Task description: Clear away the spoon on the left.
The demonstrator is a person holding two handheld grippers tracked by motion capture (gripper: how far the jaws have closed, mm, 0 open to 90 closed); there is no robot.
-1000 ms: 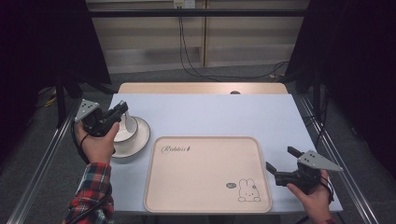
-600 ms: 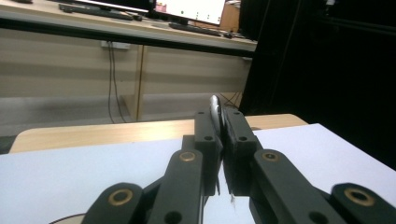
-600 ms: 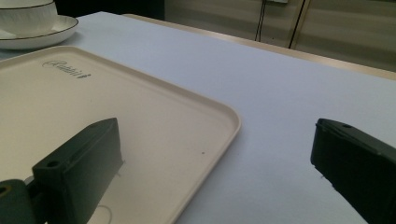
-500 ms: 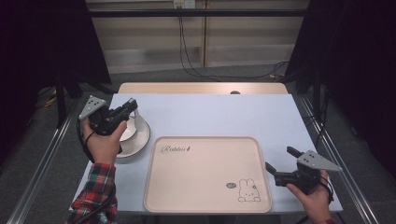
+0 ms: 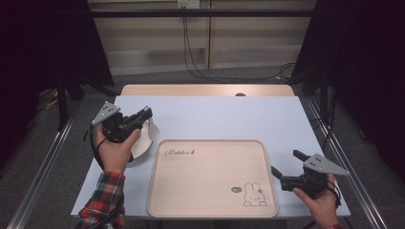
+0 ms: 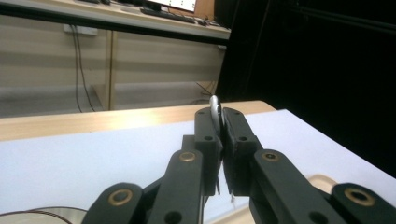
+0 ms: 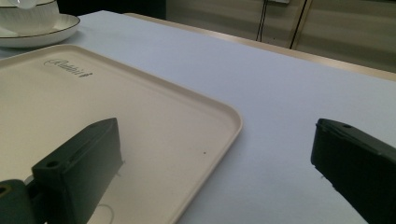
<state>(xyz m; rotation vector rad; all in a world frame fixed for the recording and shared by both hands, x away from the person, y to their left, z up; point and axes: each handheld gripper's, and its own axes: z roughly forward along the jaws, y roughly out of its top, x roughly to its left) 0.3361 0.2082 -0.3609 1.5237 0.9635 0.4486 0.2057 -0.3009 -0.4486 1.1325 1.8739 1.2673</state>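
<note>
My left gripper [image 5: 143, 117] clamps the saucer [image 5: 143, 138] by its rim, with the tray [image 5: 212, 210] just beside it toward my open right gripper [image 5: 286, 167].

We saw a glossy white china cup [image 5: 149, 129] on a gold-rimmed saucer [image 7: 39, 29], a smooth matt cream plastic tray [image 5: 210, 191], matt black plastic jaws, and a matt pale-blue table [image 5: 229, 117].

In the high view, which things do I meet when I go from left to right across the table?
Left gripper shut on a saucer rim → saucer → tray → right gripper, open.
</note>
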